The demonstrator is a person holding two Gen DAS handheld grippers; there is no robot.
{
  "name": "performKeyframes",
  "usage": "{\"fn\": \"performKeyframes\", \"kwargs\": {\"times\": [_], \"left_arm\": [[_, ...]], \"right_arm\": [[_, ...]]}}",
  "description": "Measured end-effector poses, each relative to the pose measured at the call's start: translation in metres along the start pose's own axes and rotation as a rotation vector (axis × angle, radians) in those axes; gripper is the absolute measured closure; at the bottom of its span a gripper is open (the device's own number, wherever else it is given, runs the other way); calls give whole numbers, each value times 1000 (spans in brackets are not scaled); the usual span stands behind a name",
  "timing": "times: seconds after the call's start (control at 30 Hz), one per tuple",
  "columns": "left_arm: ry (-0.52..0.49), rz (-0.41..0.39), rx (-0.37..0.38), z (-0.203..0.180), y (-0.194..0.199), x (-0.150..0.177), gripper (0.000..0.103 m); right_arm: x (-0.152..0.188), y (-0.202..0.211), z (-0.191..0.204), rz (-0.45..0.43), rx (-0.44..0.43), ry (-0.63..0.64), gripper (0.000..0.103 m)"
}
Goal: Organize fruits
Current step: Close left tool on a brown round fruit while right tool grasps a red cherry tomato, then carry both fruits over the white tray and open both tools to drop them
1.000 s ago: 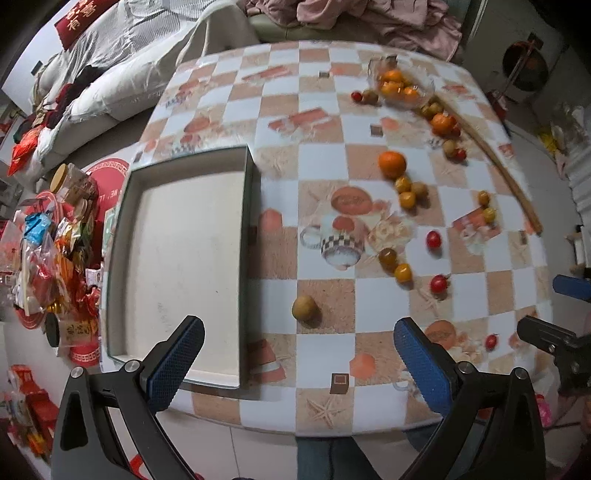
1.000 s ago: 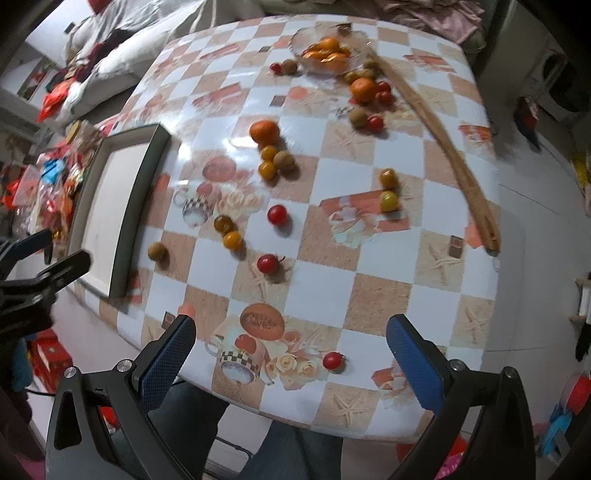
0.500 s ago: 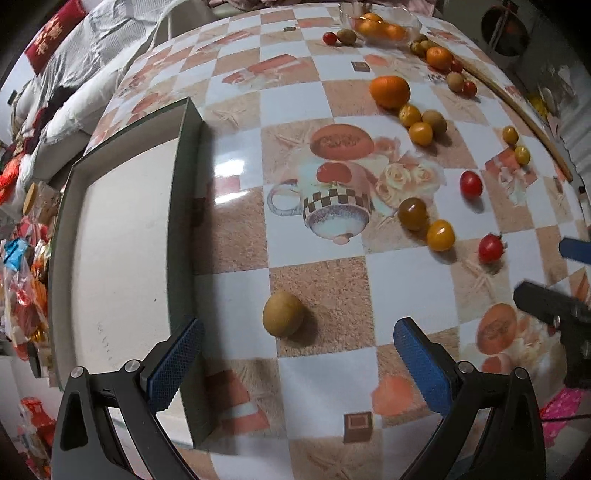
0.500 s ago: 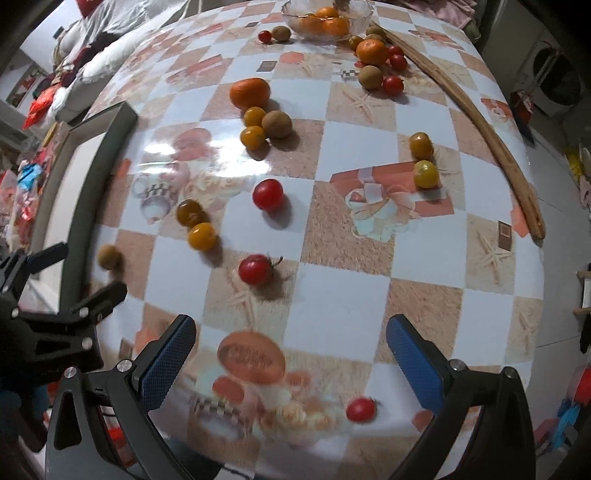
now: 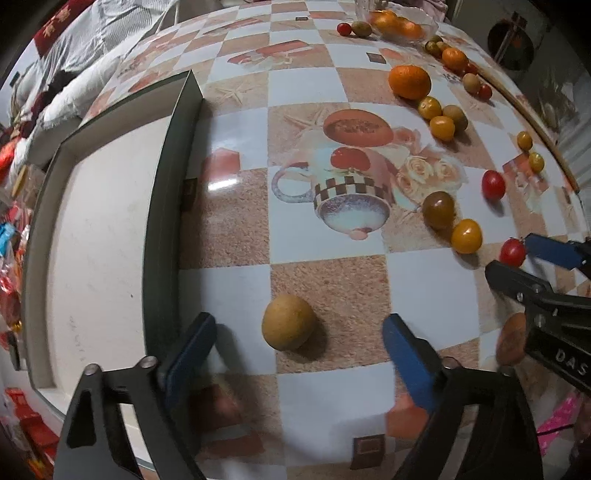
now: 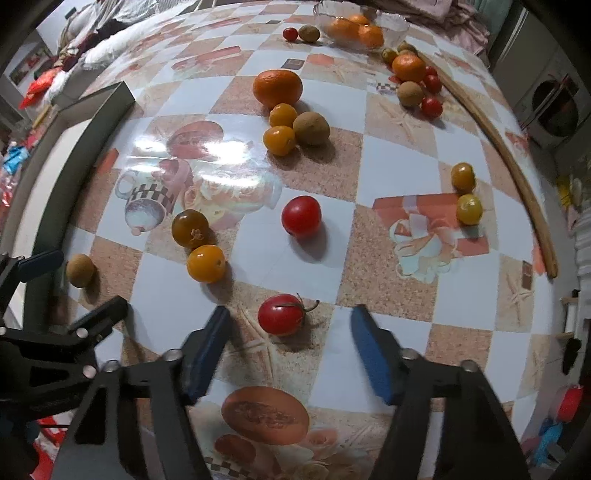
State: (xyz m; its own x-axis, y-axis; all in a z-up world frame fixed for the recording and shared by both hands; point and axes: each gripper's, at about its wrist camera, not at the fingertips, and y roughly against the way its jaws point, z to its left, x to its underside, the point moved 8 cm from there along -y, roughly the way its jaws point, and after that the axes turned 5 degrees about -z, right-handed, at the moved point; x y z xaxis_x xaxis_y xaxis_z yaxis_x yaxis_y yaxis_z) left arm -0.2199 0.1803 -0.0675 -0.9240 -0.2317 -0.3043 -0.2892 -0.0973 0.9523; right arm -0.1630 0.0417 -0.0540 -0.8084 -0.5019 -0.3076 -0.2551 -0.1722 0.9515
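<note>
My left gripper point(image 5: 295, 354) is open, low over the table, its fingers on either side of a small brown fruit point(image 5: 289, 322) that lies just right of the empty tray point(image 5: 162, 206). My right gripper point(image 6: 291, 347) is open, its fingers flanking a red stemmed tomato point(image 6: 280, 314). That tomato also shows in the left wrist view point(image 5: 512, 252), between the right gripper's fingers. The brown fruit shows in the right wrist view point(image 6: 79, 270), beside the left gripper's fingers point(image 6: 40, 260).
Several fruits lie scattered on the checkered table: a dark tomato point(image 6: 190, 228), a yellow one point(image 6: 205, 263), a red one point(image 6: 301, 215), an orange point(image 6: 277, 88). A glass bowl of oranges point(image 6: 360, 26) stands at the back. A wooden stick point(image 6: 513, 158) lies at the right.
Both grippers have come down and forward toward the table. The left one now straddles the brown fruit, the right one the stemmed red tomato. Both stay open.
</note>
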Motion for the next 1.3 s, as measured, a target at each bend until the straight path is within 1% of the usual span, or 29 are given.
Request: {"fn": "performKeyframes", "kwargs": {"times": [0.03,0.07,0.1,0.13,0.2,0.23,0.33,0.4,0.47,0.53,0.63,0.73,0.87,1.03,1.17,1.3], "left_arm": [[5,-3,14,-2,1,1,22],[8,-8,30,-4,3,2,30],[8,-13,36,-6,5,3,39],[5,-20,43,-8,7,3,44],[-2,-30,57,-13,12,5,77],[0,-27,72,-15,14,6,77],[59,-11,151,-11,16,6,77],[84,-5,164,-7,19,9,77],[113,0,181,-2,22,10,77],[119,-4,185,4,24,7,77],[127,-20,189,5,34,5,77],[144,-55,195,15,49,-5,77],[177,-92,179,36,66,-11,77],[241,-123,112,80,75,-10,77],[310,-125,34,134,76,7,77],[339,-111,-33,171,67,23,77]], "right_arm": [[0,1,1,-4,-6,1,61],[0,2,2,-4,-10,0,72],[1,2,1,-2,-16,-3,74],[0,2,1,-1,-22,-8,77],[0,3,-1,2,-54,-47,77],[0,3,-3,4,-67,-63,77],[1,5,-9,9,-100,-104,77],[4,7,-13,10,-113,-118,77],[4,11,-9,7,-121,-123,77],[2,16,-7,0,-134,-123,77],[-2,25,-3,-8,-153,-119,77],[-15,30,9,-17,-178,-106,77],[-33,38,35,-31,-220,-59,77],[-55,41,80,-40,-282,17,77],[-70,44,129,-42,-345,86,77],[-77,43,185,-30,-407,167,77]]}}
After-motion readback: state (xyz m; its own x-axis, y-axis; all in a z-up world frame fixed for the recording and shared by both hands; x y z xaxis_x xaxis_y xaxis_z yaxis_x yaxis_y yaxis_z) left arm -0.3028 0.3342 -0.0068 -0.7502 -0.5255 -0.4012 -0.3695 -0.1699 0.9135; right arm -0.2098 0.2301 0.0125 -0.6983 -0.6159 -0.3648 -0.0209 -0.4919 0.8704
